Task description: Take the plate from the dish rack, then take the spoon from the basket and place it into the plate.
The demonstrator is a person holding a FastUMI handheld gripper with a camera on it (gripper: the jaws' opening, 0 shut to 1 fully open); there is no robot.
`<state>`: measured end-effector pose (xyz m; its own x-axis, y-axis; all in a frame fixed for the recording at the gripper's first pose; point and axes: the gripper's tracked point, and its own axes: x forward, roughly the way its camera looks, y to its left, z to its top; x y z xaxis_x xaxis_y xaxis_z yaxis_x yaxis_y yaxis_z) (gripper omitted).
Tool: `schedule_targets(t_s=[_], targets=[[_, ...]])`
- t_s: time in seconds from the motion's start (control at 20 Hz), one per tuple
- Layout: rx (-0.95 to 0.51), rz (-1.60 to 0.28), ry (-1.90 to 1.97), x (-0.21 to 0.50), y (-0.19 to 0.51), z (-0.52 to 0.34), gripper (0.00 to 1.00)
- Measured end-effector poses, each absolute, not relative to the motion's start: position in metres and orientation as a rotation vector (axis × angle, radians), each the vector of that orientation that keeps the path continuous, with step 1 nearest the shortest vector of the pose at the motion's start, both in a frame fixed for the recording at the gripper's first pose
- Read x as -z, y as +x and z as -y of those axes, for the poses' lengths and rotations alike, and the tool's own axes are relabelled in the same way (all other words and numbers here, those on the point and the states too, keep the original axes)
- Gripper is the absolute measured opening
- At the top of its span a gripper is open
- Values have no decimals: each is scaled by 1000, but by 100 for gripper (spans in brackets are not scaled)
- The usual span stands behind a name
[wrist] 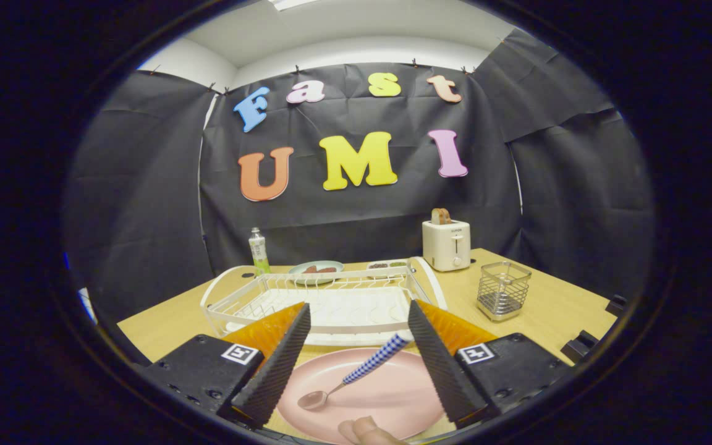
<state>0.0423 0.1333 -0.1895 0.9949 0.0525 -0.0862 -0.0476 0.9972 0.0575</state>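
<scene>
Gripper wide open; spoon lies between fingers on plate.

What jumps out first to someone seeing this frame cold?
The round pink plate on the wooden table, lying between the open claw fingers, with the blue-and-white checked-handle spoon resting in it. Just beyond sits the white wire dish rack, with the small wire mesh basket beside it and a cream toaster holding bread further back.
</scene>
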Motion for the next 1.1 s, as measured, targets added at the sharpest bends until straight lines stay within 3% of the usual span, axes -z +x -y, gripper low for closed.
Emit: schedule_targets(t_s=[1.1], targets=[[101, 97, -47, 29, -69, -33, 100]])
